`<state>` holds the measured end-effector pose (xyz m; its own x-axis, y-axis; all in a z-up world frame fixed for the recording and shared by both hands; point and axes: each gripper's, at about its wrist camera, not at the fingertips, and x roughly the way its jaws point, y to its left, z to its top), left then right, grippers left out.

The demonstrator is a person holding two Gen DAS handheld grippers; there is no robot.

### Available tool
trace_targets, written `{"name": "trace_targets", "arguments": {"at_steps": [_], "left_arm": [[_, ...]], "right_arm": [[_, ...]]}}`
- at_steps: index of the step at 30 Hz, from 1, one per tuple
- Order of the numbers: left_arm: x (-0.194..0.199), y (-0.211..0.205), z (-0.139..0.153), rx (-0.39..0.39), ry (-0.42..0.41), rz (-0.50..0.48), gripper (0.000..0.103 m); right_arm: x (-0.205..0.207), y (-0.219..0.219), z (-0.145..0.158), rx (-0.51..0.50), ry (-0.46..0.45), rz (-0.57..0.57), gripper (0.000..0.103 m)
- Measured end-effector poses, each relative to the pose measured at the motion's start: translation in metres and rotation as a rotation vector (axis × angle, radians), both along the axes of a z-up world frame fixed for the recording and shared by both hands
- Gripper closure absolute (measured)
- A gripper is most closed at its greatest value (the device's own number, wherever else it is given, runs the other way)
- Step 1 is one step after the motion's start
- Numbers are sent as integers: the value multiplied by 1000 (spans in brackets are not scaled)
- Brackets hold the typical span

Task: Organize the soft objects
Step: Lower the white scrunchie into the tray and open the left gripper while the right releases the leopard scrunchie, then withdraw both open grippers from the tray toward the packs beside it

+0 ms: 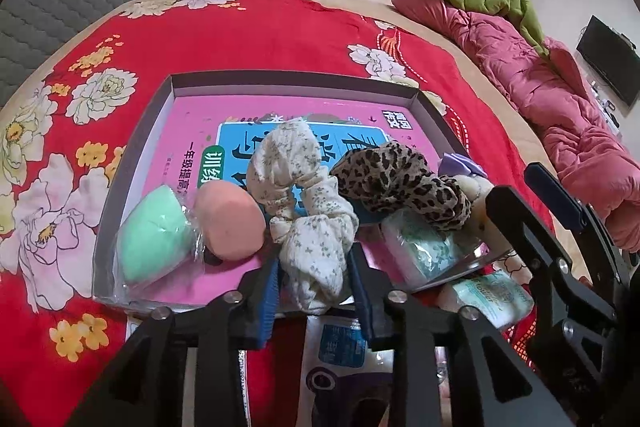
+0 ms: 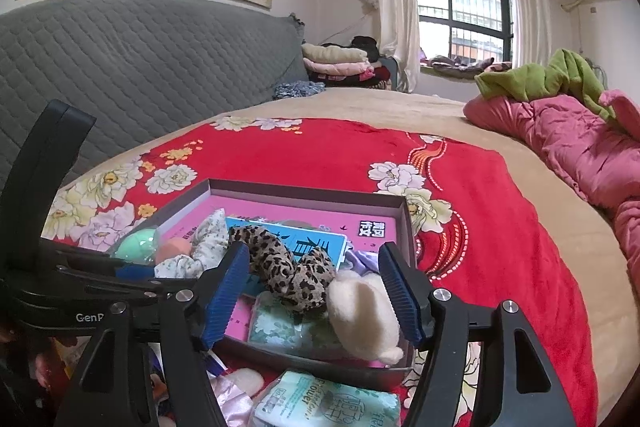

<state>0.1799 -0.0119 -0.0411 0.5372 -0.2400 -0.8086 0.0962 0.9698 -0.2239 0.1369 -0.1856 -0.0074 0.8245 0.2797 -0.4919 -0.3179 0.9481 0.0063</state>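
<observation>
A shallow grey box (image 1: 280, 83) with a pink book inside lies on the red floral blanket. In it are a green sponge (image 1: 154, 239), a pink sponge (image 1: 230, 221), a white floral scrunchie (image 1: 304, 211), a leopard scrunchie (image 1: 400, 183), a tissue pack (image 1: 424, 251) and a cream plush toy (image 2: 366, 315). My left gripper (image 1: 316, 291) is shut on the white scrunchie's near end. My right gripper (image 2: 312, 291) is open over the box's near right corner, with the plush toy against its right finger and the leopard scrunchie (image 2: 288, 267) between the fingers.
A second tissue pack (image 2: 328, 403) and other packets lie in front of the box. A pink quilt (image 2: 580, 155) with a green garment (image 2: 536, 79) lies at the right. A grey headboard (image 2: 140, 67) stands at the left. Folded clothes (image 2: 340, 67) are stacked behind.
</observation>
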Motion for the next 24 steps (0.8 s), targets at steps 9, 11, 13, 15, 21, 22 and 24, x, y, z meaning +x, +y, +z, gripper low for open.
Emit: {"name": "trace_targets", "arguments": {"at_steps": [9, 11, 13, 15, 21, 22, 24], "left_arm": [[-3, 3, 3, -2, 5, 7, 55], [-4, 3, 4, 0, 1, 8, 53], [-6, 4, 5, -3, -2, 9, 52], [-7, 4, 8, 1, -12, 11, 52], [-8, 6, 13, 5, -31, 11, 49], [-9, 6, 14, 8, -36, 12, 47], [-10, 6, 17, 12, -47, 12, 46]], "right_arm": [[-3, 2, 1, -2, -10, 20, 32], [-4, 3, 1, -12, -7, 26, 32], [-4, 4, 0, -12, -4, 27, 32], [-4, 4, -1, -16, -2, 30, 32], [-5, 5, -1, -25, -2, 38, 31], [-6, 5, -1, -26, -4, 37, 31], [-6, 5, -1, -27, -7, 35, 31]]}}
